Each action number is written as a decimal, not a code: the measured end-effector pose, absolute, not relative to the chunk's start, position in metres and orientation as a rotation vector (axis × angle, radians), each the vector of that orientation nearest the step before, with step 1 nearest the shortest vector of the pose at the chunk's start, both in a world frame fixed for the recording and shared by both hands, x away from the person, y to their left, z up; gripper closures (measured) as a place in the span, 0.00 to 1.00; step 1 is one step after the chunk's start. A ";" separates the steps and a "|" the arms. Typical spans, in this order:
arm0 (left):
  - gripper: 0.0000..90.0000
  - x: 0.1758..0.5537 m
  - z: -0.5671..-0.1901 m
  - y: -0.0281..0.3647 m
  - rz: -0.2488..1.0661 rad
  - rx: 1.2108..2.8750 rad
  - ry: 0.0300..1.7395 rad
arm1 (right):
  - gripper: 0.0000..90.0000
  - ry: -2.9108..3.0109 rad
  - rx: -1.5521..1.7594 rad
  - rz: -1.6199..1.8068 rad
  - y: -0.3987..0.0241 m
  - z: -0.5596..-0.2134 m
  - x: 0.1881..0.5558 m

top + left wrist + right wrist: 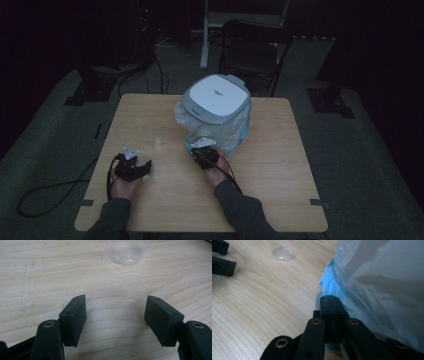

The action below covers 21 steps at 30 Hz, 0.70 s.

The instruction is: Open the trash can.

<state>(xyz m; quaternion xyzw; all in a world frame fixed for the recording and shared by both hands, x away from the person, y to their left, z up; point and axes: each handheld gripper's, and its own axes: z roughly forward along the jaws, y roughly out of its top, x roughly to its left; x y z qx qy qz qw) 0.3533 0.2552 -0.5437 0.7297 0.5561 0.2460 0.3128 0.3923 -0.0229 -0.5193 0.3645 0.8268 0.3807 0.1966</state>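
A small bin with a grey and white lid (217, 95) stands at the back middle of the wooden table (270, 165), wrapped in a translucent plastic bag (236, 131) with a blue layer (330, 285) beneath. My right gripper (202, 149) is at the bag's near side. In the right gripper view its jaws (331, 300) are shut tight together, tips against the blue edge, with nothing visible between them. My left gripper (141, 164) lies to the left, open (116, 305) over bare wood. It points at a clear plastic cup (128, 251) a short way ahead.
The clear cup (156, 136) stands left of the bin. Cables trail from both grippers, the left one off the table's left edge (50, 192). A dark folding chair (252, 50) stands behind the table. Bare wood spreads to the right of the bin.
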 end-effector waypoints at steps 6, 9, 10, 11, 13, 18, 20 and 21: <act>0.39 0.353 -0.544 0.255 0.649 1.925 1.466 | 1.00 2.319 1.020 1.057 -0.021 -0.519 0.393; 0.39 0.353 -0.544 0.255 0.649 1.925 1.467 | 1.00 2.321 1.018 1.054 -0.021 -0.520 0.393; 0.39 0.353 -0.544 0.255 0.649 1.924 1.467 | 1.00 2.321 1.006 1.047 -0.021 -0.521 0.393; 0.39 0.353 -0.544 0.255 0.649 1.925 1.466 | 1.00 2.320 1.003 1.042 -0.021 -0.521 0.393; 0.39 0.353 -0.544 0.255 0.649 1.924 1.467 | 1.00 2.318 0.984 1.027 -0.020 -0.522 0.393; 0.39 0.353 -0.544 0.255 0.648 1.926 1.466 | 1.00 2.312 0.958 1.004 -0.018 -0.523 0.392; 0.39 0.353 -0.544 0.255 0.648 1.925 1.466 | 1.00 2.315 0.949 1.002 -0.018 -0.523 0.392; 0.39 0.353 -0.544 0.255 0.648 1.925 1.467 | 1.00 2.318 0.945 0.998 -0.018 -0.523 0.393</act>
